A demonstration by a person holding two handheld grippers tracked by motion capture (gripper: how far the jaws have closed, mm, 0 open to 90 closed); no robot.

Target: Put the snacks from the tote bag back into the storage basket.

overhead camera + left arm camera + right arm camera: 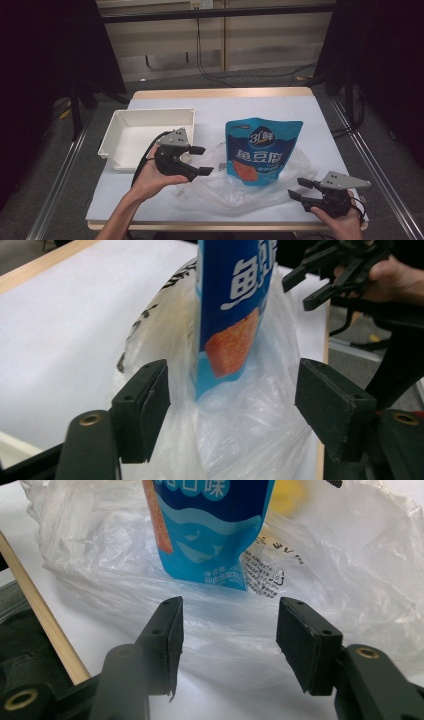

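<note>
Your left gripper (199, 160) hangs with its jaws wide and nothing between the pads, just left of the clear plastic bag (235, 187) that lies crumpled on the worktop (320, 125); your right gripper (301, 189) is likewise wide and empty, low at the bag's right edge. The blue snack pouch (261, 150) stands upright on top of the bag's film, near the middle of the worktop, with the white tray (150, 132) well apart to its left. The step in hand looks like getting the pouch into the bag, so find the bag's mouth first (from here I can't tell which edge is the opening). Take one layer of film only in each gripper, close to the rim, and pull the two apart gently. Keep both grippers low so that the pouch isn't tipped over as the film shifts beneath it.
</note>
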